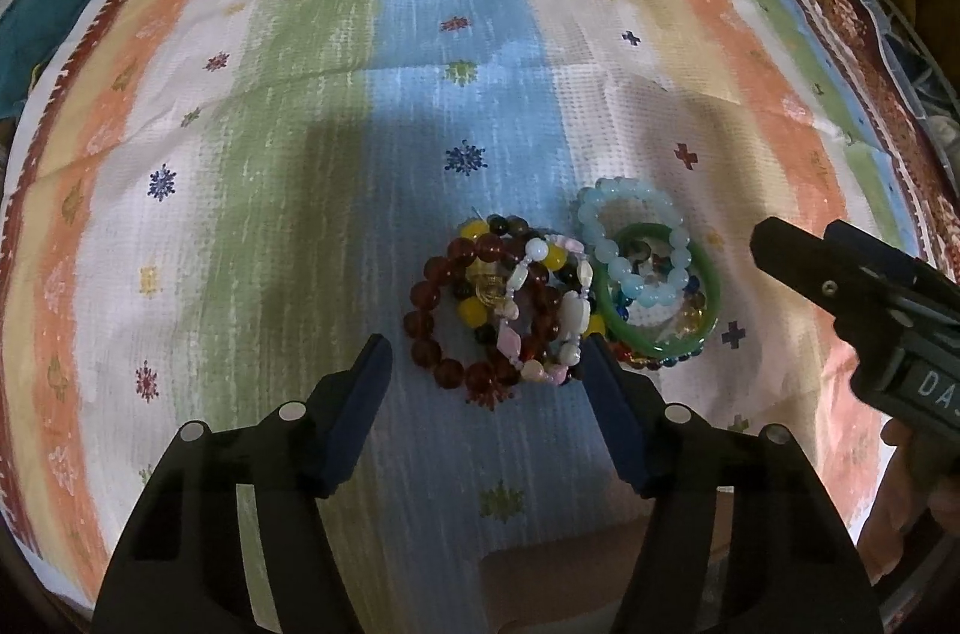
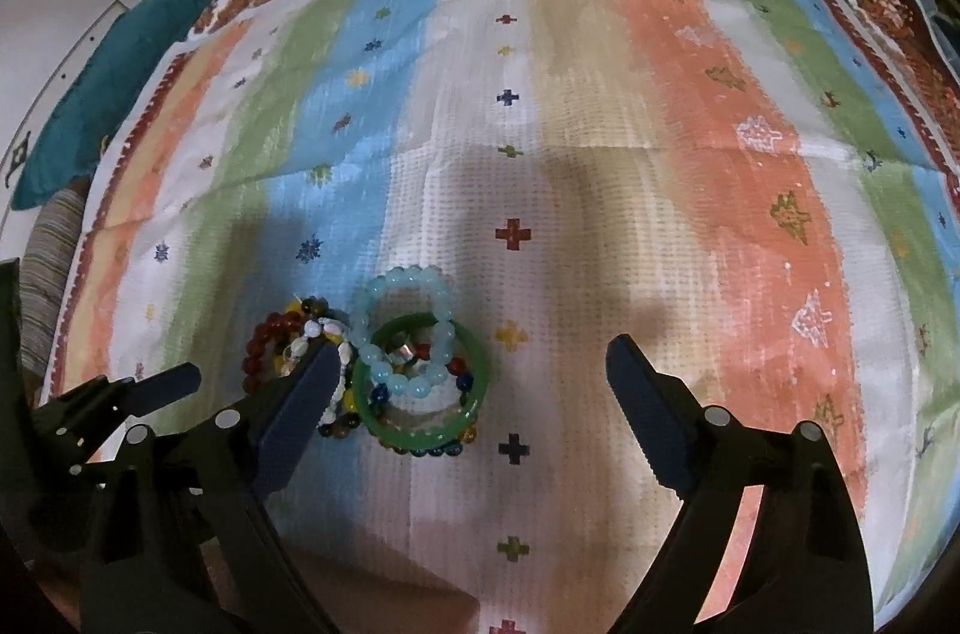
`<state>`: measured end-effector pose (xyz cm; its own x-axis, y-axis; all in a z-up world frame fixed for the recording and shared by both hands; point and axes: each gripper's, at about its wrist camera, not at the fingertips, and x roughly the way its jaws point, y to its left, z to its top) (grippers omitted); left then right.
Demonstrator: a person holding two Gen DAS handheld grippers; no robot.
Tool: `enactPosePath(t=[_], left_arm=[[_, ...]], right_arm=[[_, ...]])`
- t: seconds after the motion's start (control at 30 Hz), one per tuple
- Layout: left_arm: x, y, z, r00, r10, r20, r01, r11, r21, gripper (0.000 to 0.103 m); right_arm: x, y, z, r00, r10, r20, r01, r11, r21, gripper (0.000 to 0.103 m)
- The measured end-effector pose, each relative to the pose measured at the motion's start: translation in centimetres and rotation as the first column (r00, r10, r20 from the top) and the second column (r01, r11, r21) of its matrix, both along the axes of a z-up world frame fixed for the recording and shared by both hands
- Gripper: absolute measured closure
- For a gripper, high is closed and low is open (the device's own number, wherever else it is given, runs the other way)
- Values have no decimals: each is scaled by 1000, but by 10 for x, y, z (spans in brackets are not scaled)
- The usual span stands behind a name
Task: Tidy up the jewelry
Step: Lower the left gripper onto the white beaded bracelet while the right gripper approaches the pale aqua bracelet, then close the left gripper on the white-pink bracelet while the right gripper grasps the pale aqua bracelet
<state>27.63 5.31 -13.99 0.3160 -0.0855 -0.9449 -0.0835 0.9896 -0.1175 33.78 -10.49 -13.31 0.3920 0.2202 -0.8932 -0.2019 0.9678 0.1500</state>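
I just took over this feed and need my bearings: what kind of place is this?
Probably a home, not a workshop: a striped patterned cloth covers the surface, loose bead bracelets lie heaped on it, and a teal cushion sits at its edge.

Both grippers pointed steeply down, jaws apart, nothing gripped

The left gripper is seen tipped steeply downward, its two dark-blue padded fingers spread partway with no pad pressed on anything. The right gripper is angled down as well, and its jaws are set clearly wider, again with nothing clamped. In the left wrist view the right gripper's black body is caught coming in from the right edge, a bit of the hand wrapped around it at the frame's edge. The left gripper's fingers are glimpsed at lower left of the right view.
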Motion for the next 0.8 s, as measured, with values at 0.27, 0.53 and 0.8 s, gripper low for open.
enactPosePath(t=[0.27,0.53,0.8], left_arm=[[13,1,-12,1000,-6,-29,6,1000,-5,50],[18,4,-19,998,-13,-55,11,999,-36,66],[19,1,-24,997,-35,-66,32,998,-45,79]], right_arm=[[13,10,-17,1000,9,-25,-10,1000,-26,22],[22,14,-33,998,17,-62,-19,999,-27,39],[23,25,-40,996,40,-79,-43,998,-38,60]])
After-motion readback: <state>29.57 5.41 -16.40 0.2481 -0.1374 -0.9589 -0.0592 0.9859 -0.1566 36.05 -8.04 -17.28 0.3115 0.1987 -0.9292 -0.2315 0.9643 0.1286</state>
